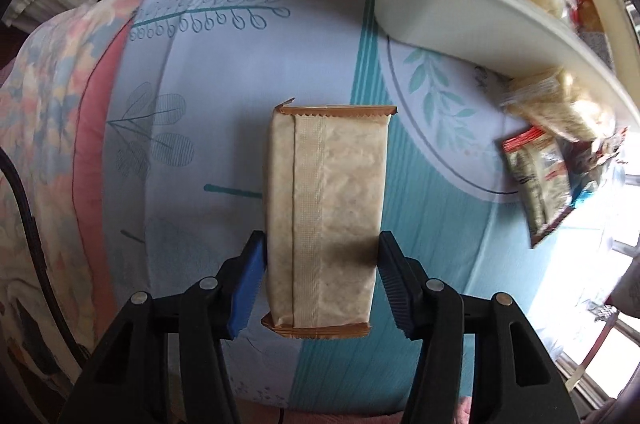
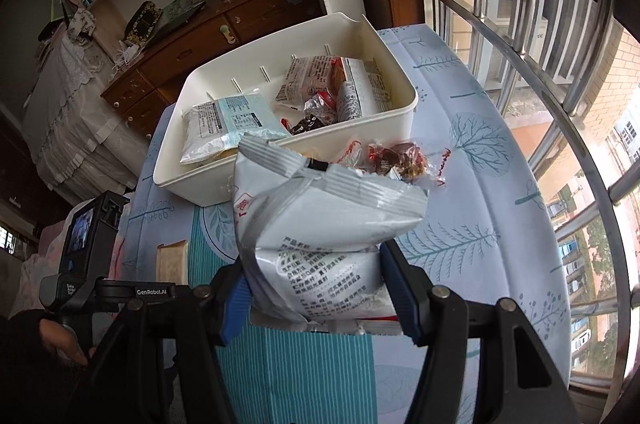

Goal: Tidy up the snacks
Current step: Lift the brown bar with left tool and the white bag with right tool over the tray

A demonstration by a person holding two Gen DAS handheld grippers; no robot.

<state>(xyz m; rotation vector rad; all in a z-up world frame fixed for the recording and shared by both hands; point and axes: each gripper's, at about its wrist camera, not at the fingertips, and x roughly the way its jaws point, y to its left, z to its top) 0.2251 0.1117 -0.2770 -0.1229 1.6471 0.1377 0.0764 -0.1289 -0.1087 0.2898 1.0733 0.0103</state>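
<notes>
My left gripper (image 1: 320,284) has its fingers clamped on a tan snack bar (image 1: 326,220) above the patterned counter (image 1: 224,71) — my right gripper (image 2: 316,288) grips a white snack bag (image 2: 320,244), the white bin (image 2: 280,103) just beyond its fingertips.

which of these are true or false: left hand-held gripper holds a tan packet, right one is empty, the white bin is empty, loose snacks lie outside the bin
1. The left hand-held gripper is closed on a tan snack packet. True.
2. The right hand-held gripper is empty. False: it grips a silver-white snack bag.
3. The white bin is empty. False: several snack packets lie inside, among them a pale blue packet.
4. Loose wrapped snacks lie on the patterned cloth beside the bin. True.
</notes>
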